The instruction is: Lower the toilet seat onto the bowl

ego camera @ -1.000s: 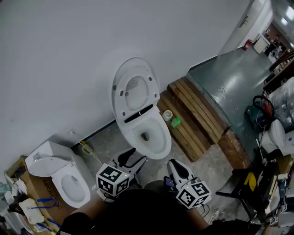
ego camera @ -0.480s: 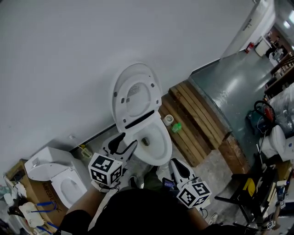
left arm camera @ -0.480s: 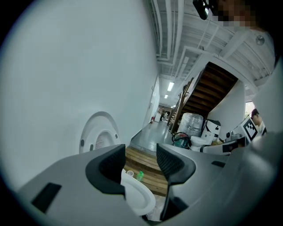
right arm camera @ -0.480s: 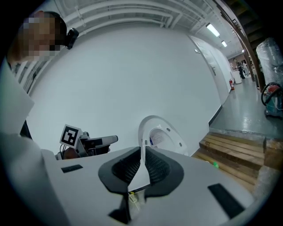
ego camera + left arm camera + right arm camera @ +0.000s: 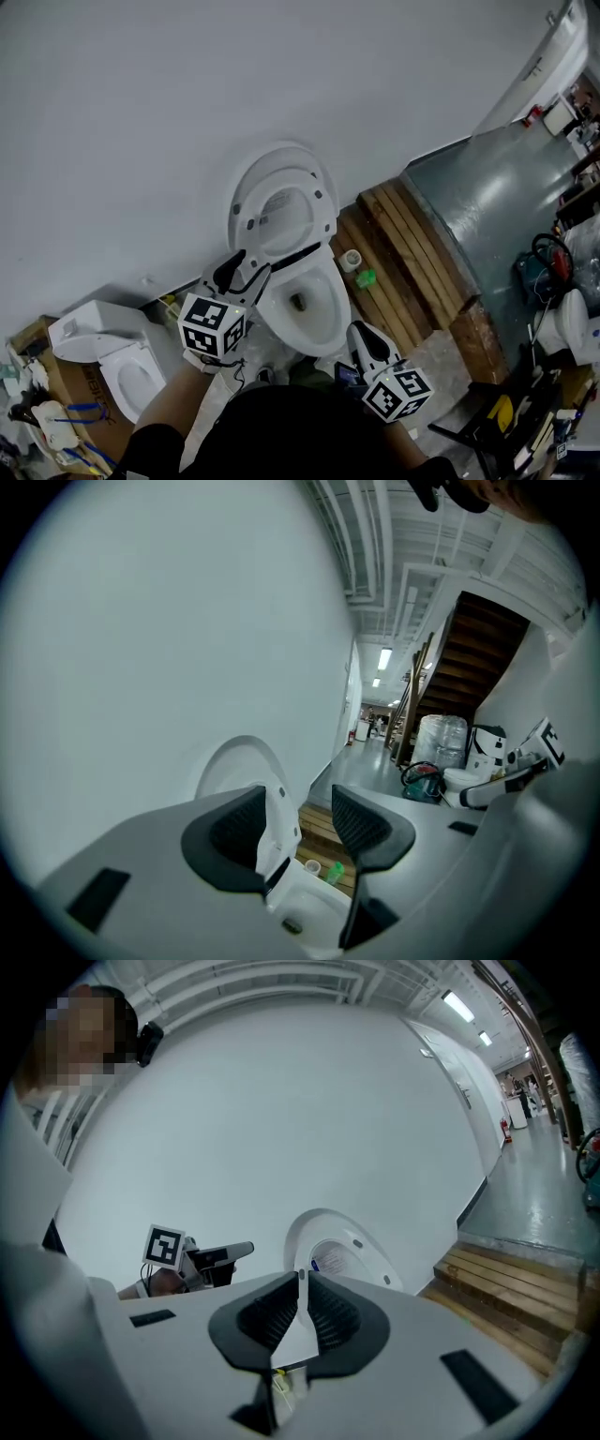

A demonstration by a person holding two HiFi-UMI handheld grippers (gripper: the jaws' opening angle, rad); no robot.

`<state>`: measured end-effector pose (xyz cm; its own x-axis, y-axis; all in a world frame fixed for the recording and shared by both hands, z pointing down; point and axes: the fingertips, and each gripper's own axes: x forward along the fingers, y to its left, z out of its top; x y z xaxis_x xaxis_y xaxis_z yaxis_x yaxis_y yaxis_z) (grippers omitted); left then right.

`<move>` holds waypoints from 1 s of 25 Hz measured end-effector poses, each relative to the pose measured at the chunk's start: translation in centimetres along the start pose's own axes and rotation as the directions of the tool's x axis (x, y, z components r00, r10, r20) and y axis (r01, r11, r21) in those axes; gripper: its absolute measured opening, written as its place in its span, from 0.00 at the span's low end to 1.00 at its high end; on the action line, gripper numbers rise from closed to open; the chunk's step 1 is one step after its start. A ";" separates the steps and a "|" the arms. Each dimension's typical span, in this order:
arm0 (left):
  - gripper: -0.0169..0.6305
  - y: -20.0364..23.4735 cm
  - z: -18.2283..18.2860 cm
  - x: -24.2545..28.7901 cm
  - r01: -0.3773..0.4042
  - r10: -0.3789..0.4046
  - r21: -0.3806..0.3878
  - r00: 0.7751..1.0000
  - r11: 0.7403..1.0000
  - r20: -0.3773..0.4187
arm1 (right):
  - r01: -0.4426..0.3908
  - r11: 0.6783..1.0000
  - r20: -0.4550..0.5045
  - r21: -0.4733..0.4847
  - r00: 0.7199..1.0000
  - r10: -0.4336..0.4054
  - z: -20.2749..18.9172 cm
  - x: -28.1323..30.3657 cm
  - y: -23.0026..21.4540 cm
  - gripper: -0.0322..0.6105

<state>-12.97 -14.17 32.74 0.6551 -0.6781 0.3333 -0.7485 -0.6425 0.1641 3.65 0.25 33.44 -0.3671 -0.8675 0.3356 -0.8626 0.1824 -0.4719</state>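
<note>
My left tool point(image 5: 246, 266) is stretched out ahead of my left forearm point(image 5: 169, 411), held farther from my body than the other one. Its two jaws stand well apart and point forward, tipped a little downward. My right tool point(image 5: 359, 330) sits close in front of me on the right, jaws closed pad against pad, likewise tipped slightly down.

Sticker point(image 5: 270, 212) on toilet lid point(image 5: 281, 150): print illegible; nothing else readable.

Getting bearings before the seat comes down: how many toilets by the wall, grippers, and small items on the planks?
Toilets: 2, centre toilet, left toilet
Grippers: 2, left gripper, right gripper
Small items: 2, white roll, green item
Total: 6
</note>
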 end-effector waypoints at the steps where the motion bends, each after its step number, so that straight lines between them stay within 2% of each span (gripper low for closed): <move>1: 0.38 0.8 0.3 1.0 -0.018 0.018 -0.010 1.000 1.000 0.004 | -0.007 1.000 -0.004 -0.001 1.000 0.007 0.5 0.5 -0.5 0.13; 3: 0.38 2.5 0.7 3.0 -0.066 0.066 -0.016 0.998 0.998 0.007 | -0.024 1.000 -0.008 -0.002 1.000 0.024 1.5 1.5 -1.4 0.13; 6: 0.38 4.7 1.3 5.7 -0.146 0.146 0.029 0.989 0.989 -0.006 | -0.059 0.998 -0.013 0.003 0.998 0.059 3.1 2.8 -2.7 0.13; 13: 0.38 7.8 1.9 11.0 -0.233 0.239 0.113 0.970 0.966 -0.047 | -0.134 0.991 -0.031 0.005 0.990 0.135 5.6 5.2 -4.7 0.13; 19: 0.38 11.7 0.8 16.0 -0.330 0.330 0.011 0.942 0.944 -0.056 | -0.166 0.986 -0.075 0.008 0.983 0.166 5.9 6.5 -5.4 0.13; 22: 0.38 13.4 0.3 18.0 -0.366 0.367 0.016 0.929 0.930 -0.045 | -0.153 0.988 -0.084 0.019 0.985 0.154 5.7 7.1 -6.1 0.13; 25: 0.38 14.3 -0.2 19.6 -0.372 0.372 0.006 0.928 0.928 -0.037 | -0.108 0.993 -0.084 0.038 0.990 0.111 5.6 7.5 -6.5 0.13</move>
<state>-10.91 -36.58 41.81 0.3254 -0.8548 0.4042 -0.9379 -0.3460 0.0232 8.45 -10.01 34.46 -0.4887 -0.7998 0.3486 -0.8038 0.2574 -0.5363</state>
